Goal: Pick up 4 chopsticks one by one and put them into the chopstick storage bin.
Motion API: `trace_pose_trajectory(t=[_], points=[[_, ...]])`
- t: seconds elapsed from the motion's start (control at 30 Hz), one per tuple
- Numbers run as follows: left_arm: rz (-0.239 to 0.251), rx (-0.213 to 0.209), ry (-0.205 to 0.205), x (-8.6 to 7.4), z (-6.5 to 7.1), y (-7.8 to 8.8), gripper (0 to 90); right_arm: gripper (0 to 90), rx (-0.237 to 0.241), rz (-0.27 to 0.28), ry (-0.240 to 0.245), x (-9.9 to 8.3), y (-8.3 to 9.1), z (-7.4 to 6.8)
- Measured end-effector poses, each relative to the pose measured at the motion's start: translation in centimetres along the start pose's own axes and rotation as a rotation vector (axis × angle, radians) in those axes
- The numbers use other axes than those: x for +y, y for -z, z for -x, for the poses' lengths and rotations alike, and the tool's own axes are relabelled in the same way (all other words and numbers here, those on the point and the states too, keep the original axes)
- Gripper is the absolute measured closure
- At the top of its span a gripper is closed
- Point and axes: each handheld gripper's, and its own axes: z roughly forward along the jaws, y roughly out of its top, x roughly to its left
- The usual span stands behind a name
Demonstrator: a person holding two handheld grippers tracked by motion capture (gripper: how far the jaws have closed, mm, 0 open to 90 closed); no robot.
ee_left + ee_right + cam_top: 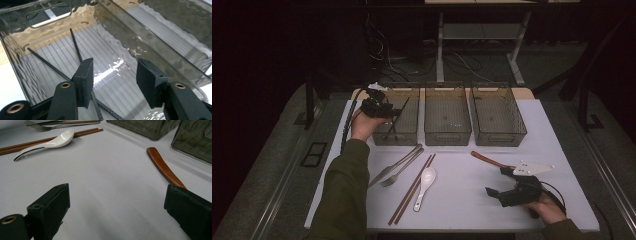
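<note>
The right gripper rests open on the white table, nothing between its jaws. Farther off, the left gripper hangs open over two thin black chopsticks, apparently lying loose inside the leftmost smoky translucent plastic bin.

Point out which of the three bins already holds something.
The leftmost bin: black chopsticks lie inside it, under the left tongs. The other two hold nothing.

In the left gripper view the black chopsticks run under the gripper's near pad and off the bottom edge. In the right gripper view the wooden handle vanishes behind a pad, and the brown chopsticks leave the left edge.
</note>
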Motion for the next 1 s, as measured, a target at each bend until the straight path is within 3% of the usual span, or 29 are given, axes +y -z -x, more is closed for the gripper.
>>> trace_pose_trajectory(t=[0.23,0.63,1.0], points=[[0.015,0.001,-0.035,-0.3,1.6,1.3,38.3,6.2,-0.002,-0.001,0.001,0.0,0.0,0.0],[0.025,-0.022,-0.070,-2.3,4.1,3.6,27.3,6.1,-0.002,-0.007,0.001,0.0,-0.1,0.0],[0.046,-0.050,-0.092,-4.2,5.8,5.3,23.5,6.1,-0.002,-0.007,0.002,0.0,-0.1,0.0]])
